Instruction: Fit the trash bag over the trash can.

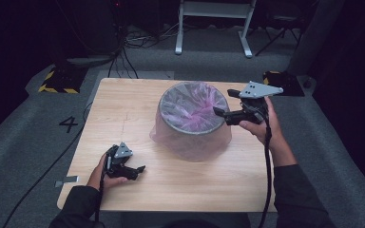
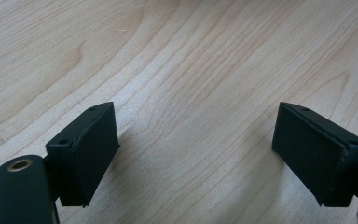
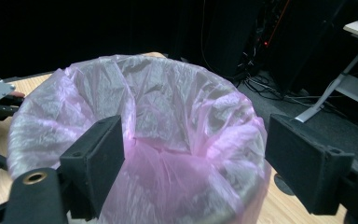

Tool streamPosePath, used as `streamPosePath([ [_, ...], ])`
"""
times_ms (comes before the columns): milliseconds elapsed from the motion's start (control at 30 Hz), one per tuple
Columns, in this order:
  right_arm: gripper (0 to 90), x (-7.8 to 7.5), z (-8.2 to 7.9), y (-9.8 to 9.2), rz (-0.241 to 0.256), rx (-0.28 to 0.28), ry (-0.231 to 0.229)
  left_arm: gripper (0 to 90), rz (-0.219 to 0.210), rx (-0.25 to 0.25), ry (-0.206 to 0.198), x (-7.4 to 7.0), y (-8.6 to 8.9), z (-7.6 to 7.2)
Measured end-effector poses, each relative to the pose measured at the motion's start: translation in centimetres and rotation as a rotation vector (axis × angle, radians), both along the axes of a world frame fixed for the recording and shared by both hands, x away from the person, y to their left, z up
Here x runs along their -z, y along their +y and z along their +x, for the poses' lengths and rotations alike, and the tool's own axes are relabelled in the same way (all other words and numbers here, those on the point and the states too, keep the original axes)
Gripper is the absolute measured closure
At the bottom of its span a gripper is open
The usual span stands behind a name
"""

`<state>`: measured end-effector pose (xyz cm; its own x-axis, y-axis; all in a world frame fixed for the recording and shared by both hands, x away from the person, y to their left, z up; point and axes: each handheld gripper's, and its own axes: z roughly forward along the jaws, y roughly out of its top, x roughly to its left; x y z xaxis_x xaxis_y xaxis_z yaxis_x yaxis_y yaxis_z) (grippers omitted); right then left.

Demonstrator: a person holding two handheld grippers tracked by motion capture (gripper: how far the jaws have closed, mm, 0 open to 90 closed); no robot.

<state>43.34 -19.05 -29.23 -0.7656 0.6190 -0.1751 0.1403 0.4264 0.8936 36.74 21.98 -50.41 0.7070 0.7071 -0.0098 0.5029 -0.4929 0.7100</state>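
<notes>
Only "4" on grey floor (image 1: 69, 124) (left of table (image 1: 123, 114)); no other txt.

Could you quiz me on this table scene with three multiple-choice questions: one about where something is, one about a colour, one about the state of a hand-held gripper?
1. Where is the right hand-held gripper?
A. At the bin's right rim
B. Flat on the floor
C. Under the table

2. What colour is the bag lining the bin?
A. Green
B. Translucent pink
C. Black

3. How do the jaws of the left hand-held gripper stand?
A. Shut on a spoon
B. Shut on the bag
C. Open over bare wood

Answers:
1. A: in the high view it sits at the bin's right rim, pointing over it.
2. B: the thin film draped over the rim looks pink in both the high view and the right gripper view.
3. C: the left gripper view shows its two pads wide apart with bare table between them.
</notes>
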Motion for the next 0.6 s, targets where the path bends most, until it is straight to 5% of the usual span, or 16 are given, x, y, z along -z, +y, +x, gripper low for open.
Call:
streamPosePath([
  [433,19.8,-0.6,2.6,4.4,-0.059,-0.068,0.042,14.3,0.0,0.003,0.0,0.0,0.0,0.0],
  [600,20.4,0.1,3.5,6.0,-0.168,-0.136,0.065,14.4,0.0,0.004,-0.001,0.0,0.0,0.0],
])
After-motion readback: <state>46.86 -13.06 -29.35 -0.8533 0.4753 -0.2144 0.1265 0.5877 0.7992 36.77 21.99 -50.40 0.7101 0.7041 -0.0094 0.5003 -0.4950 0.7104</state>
